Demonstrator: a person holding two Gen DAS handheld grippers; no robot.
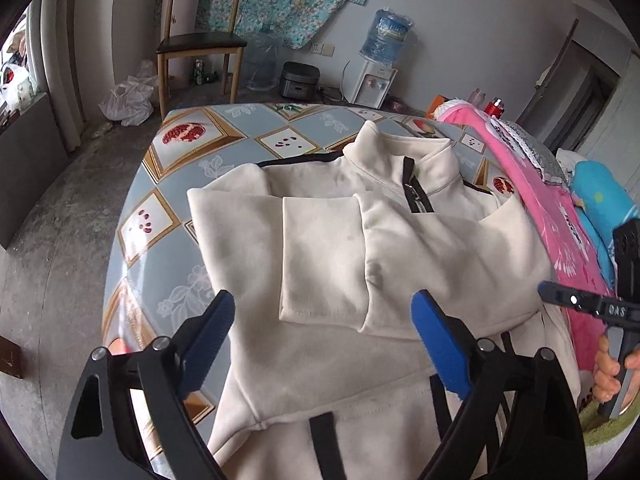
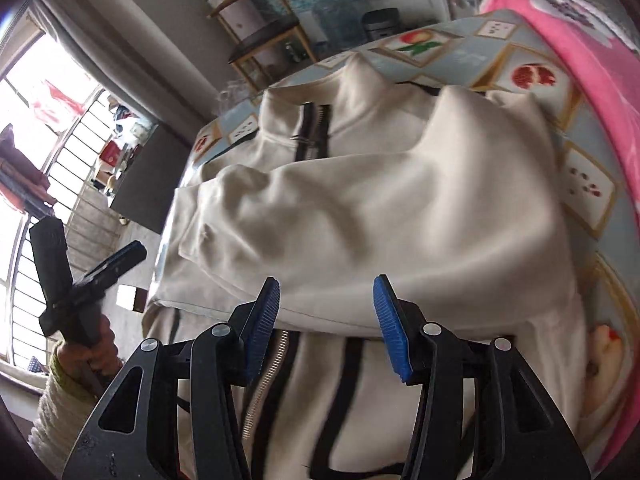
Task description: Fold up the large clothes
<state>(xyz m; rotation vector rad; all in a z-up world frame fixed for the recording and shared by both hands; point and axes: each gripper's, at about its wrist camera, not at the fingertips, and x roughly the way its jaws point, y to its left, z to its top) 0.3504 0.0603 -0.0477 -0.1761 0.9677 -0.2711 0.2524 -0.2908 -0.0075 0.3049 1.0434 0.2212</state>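
My left gripper (image 1: 320,340) hangs spread above the cream jacket (image 1: 360,240), pinching nothing; my right gripper (image 2: 326,328) stands half-spread over its folded sleeve, also empty; the jacket lies across the surface (image 1: 160,216), collar toward the far edge, pink cloth (image 1: 560,216) along its right edge.

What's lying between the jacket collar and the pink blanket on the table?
In the left wrist view, only patterned tablecloth shows between the cream jacket's collar and the pink blanket; nothing else lies on that stretch.

Cream jacket (image 2: 360,208) motion-blurred, hem cut off below
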